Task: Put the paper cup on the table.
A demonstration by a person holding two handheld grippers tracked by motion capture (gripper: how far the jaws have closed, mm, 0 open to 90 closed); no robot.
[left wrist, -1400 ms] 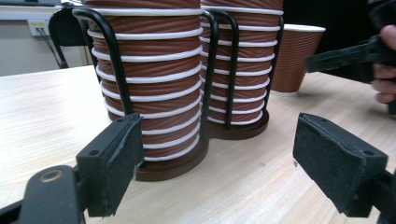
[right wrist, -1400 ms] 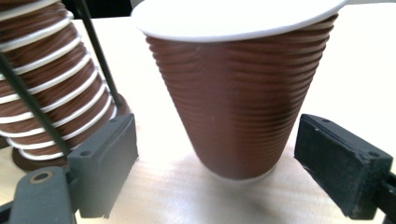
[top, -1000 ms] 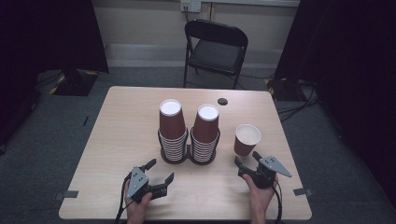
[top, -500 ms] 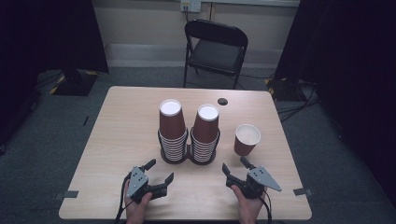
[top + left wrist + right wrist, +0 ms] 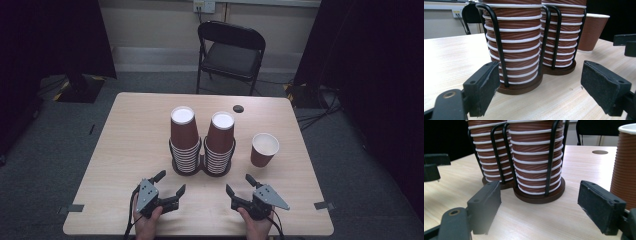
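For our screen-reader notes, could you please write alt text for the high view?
Two stacks of brown paper cups stand in a black holder mid-table, a single cup apart to their right. Near the front edge, the left gripper and right gripper rest open.

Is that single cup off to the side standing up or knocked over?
Upright. The lone cup stands on its base on the table, white rim up, apart from the rack.
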